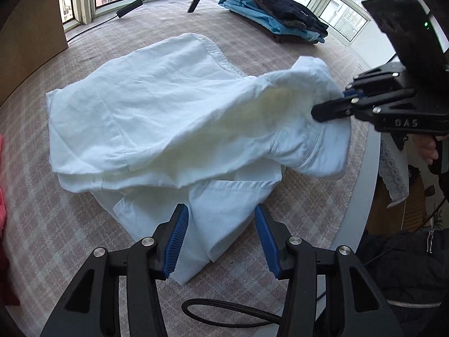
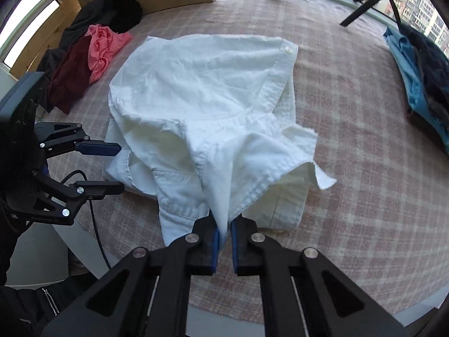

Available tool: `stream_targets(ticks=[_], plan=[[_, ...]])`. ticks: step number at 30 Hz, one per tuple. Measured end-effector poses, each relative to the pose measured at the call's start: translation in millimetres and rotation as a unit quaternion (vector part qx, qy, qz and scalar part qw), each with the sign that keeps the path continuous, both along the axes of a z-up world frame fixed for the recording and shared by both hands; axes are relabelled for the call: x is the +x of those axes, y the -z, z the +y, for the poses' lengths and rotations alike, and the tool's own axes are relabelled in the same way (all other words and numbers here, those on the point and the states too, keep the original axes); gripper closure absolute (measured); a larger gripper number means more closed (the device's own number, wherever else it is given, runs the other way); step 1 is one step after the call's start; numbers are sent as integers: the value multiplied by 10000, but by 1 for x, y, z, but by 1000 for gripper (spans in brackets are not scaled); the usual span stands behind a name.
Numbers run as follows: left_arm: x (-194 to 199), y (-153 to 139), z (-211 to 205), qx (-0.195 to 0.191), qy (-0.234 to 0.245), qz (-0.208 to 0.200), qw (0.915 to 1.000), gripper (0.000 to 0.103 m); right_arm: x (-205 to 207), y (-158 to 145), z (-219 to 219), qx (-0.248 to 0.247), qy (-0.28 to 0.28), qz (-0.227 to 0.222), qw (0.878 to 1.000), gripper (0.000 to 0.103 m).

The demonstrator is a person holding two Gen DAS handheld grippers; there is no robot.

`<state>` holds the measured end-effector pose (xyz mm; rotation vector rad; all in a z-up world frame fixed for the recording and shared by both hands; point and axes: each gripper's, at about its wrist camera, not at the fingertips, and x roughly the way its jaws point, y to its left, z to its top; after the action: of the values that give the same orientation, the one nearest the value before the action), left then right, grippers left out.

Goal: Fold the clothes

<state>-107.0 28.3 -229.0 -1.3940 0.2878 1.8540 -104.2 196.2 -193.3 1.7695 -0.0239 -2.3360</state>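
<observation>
Daylight from the windows is falling across a round table (image 1: 362,151) covered in a pink checked cloth (image 2: 350,146), and a white shirt (image 1: 146,106) is lying in the middle of it, partly doubled over itself and rumpled. Its near side is being pinched by the right gripper (image 2: 224,224), whose jaws are closing tight on a bunched fold of fabric and lifting it clear of the cloth. The left gripper (image 1: 219,224) is hovering over the lower hem with its jaws standing wide and nothing between the pads. I judge that the pinch is gathering several layers, so pulling from here could be dragging the whole shirt sideways rather than turning one flap, and the loose corner hanging near the right gripper could be folding under and creasing. With the left jaws not holding anything, the body of the shirt has nothing anchoring it. No box or basket is showing; folded blue and dark garments (image 1: 275,14) are sitting stacked at the far edge, and unfolded pink, maroon and black clothes (image 2: 89,59) are piled on the opposite side.
</observation>
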Motion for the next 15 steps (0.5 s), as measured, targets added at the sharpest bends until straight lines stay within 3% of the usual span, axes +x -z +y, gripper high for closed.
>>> stream_targets(ticks=[4, 5, 8, 10, 12, 15], plan=[[-1, -2, 2, -75, -149, 83, 9998, 62, -21, -51, -5, 497, -347, 453, 9971, 96], [-2, -3, 2, -91, -210, 98, 9997, 68, -28, -61, -5, 601, -410, 538, 9959, 96], [-17, -3, -7, -210, -860, 83, 9960, 67, -50, -92, -7, 912, -598, 794, 9909, 96], [-30, 3, -24, -504, -1534, 78, 9868, 67, -55, -98, -8, 972, -641, 807, 9899, 96], [-37, 6, -43, -460, -1939, -102, 9799, 67, -60, -104, -8, 1029, -683, 818, 9890, 97], [-31, 1, -58, -399, -1957, -40, 9798, 67, -56, -100, -10, 1045, -780, 760, 9885, 96]])
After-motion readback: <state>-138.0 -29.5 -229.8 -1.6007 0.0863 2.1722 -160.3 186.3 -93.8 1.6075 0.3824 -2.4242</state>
